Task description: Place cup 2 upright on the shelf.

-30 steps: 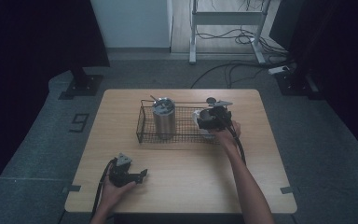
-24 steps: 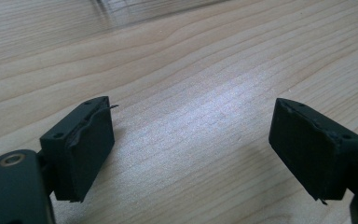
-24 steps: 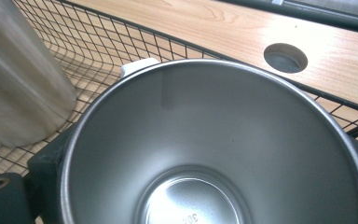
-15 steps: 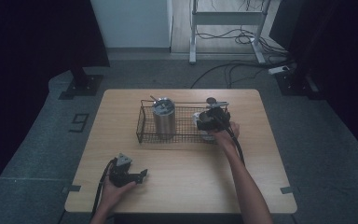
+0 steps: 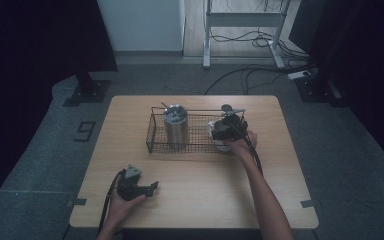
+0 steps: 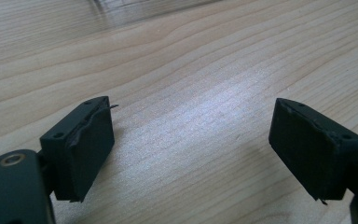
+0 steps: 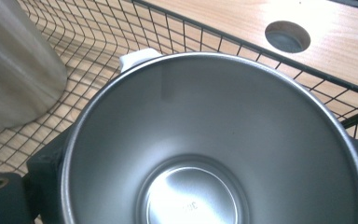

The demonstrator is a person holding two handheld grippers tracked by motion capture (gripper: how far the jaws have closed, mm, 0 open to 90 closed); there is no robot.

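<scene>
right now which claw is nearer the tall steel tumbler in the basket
Right. The right claw is inside the wire basket, around a steel cup just beside the tall steel tumbler. The left claw rests on the table's near edge, well away.

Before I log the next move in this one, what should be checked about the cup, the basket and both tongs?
1. Right tongs clamped on the steel cup: ok, a jaw sits at each side of its wall.
2. Steel cup empty: ok, bare metal down to the bottom.
3. Steel cup apart from the lidded tumbler: ok, mesh shows between them.
4. Steel cup lifted off the floor of the wire basket: cannot tell.
5. Left tongs free: ok, open over the table, nothing between the jaws.
</scene>
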